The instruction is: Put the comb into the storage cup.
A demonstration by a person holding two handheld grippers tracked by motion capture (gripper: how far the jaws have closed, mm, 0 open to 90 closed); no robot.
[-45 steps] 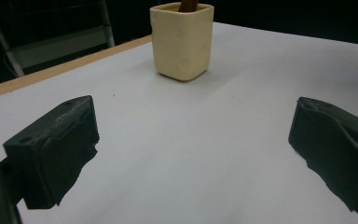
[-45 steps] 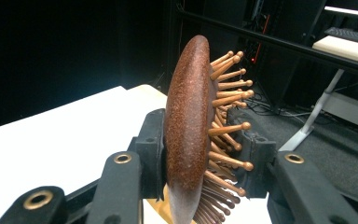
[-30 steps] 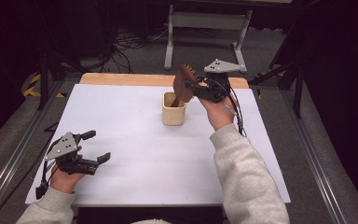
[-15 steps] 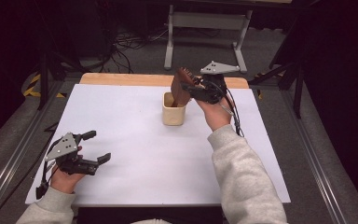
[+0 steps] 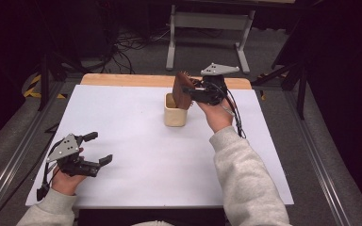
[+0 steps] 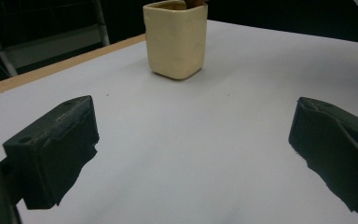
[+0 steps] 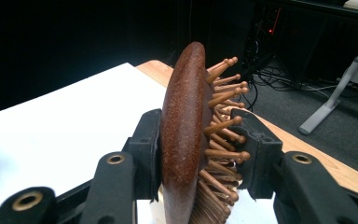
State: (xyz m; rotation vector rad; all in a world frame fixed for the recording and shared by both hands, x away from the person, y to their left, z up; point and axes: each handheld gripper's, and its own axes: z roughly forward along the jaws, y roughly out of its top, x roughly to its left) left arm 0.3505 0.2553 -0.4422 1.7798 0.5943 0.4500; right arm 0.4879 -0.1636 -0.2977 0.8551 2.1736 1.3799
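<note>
Near front-left corner of white table [image 5: 136, 155]: left gripper [image 5: 96, 149] low, jaws spread, nothing between. Centre-back: cream cup [image 5: 175, 112]. Right gripper [image 5: 191, 92] raised over cup, forearm reaching forward, jaws clamped on wooden hairbrush [image 5: 182, 91], handle end dipping into cup.

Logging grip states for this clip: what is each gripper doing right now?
Left gripper: open, holding nothing, low over the white table.
Right gripper: shut on the wooden hairbrush, above the cream cup.
</note>
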